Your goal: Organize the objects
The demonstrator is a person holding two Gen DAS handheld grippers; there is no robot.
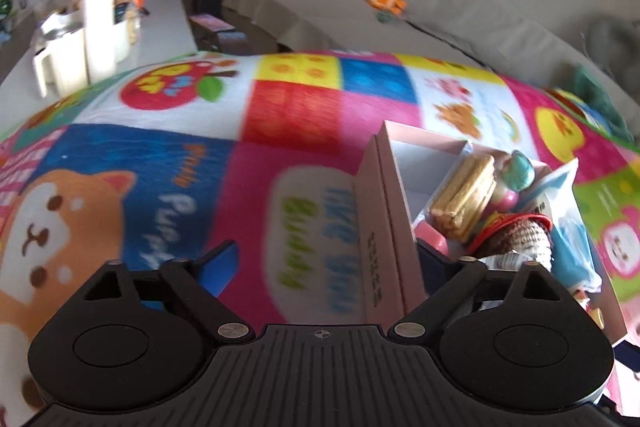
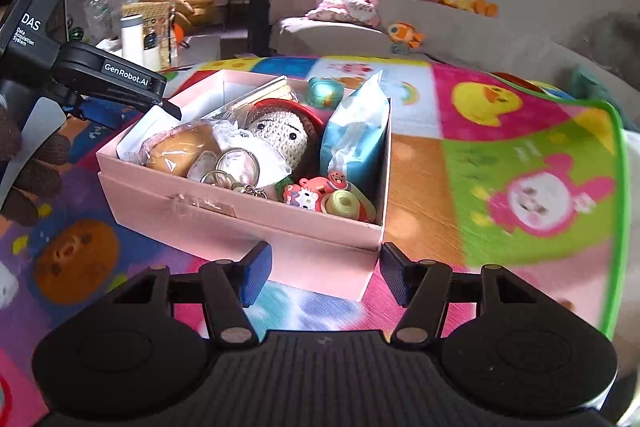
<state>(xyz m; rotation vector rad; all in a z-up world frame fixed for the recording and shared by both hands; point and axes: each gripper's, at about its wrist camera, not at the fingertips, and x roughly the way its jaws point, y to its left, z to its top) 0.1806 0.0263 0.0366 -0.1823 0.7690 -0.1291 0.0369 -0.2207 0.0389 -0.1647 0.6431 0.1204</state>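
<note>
Pink box [image 2: 240,223] contents partly hidden | left gripper [image 1: 326,259] jaws apart | right gripper [image 2: 324,267] jaws apart, empty

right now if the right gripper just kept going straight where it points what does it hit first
Most likely the near wall of the pink box, which lies directly ahead of the open right gripper. Nothing shows between the fingers and that wall, though the depth is hard to judge.

One pink box [image 2: 280,223] is sitting on one colourful mat [image 2: 520,155], holding one crocheted doll [image 2: 280,135], one blue tissue pack [image 2: 356,135], one wrapped bun [image 2: 180,151] and one keyring [image 2: 236,171]. Two white jugs [image 1: 96,27] are standing beyond the mat's far left corner.
</note>
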